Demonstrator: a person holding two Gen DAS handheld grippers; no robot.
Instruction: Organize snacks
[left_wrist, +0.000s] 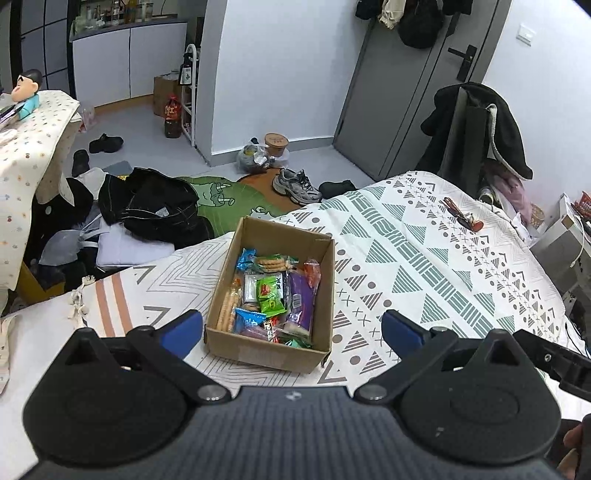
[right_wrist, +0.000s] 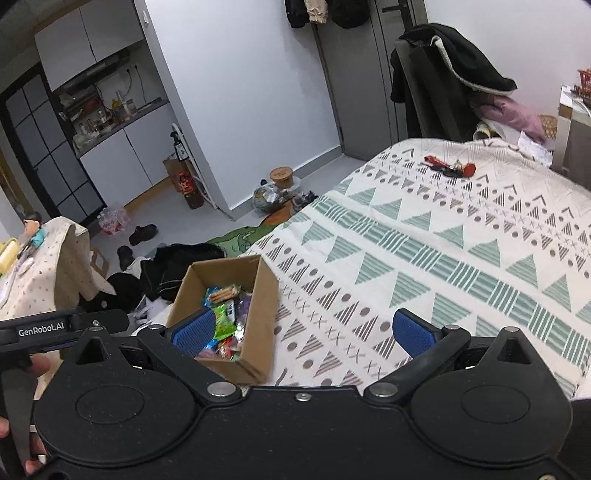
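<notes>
A brown cardboard box sits on the patterned bed cover and holds several wrapped snacks: biscuit packs, green and blue packets, a purple one. My left gripper hovers open just in front of the box, its blue pads spread wider than the box's near wall. In the right wrist view the same box lies to the left, and my right gripper stands open over the cover beside it. Its left blue pad overlaps the box opening. Neither gripper holds anything.
The bed cover stretches right and far, with a bunch of keys near the far edge. Beyond the bed's left edge the floor holds black clothes, shoes and a green rug. A chair draped with a jacket stands behind.
</notes>
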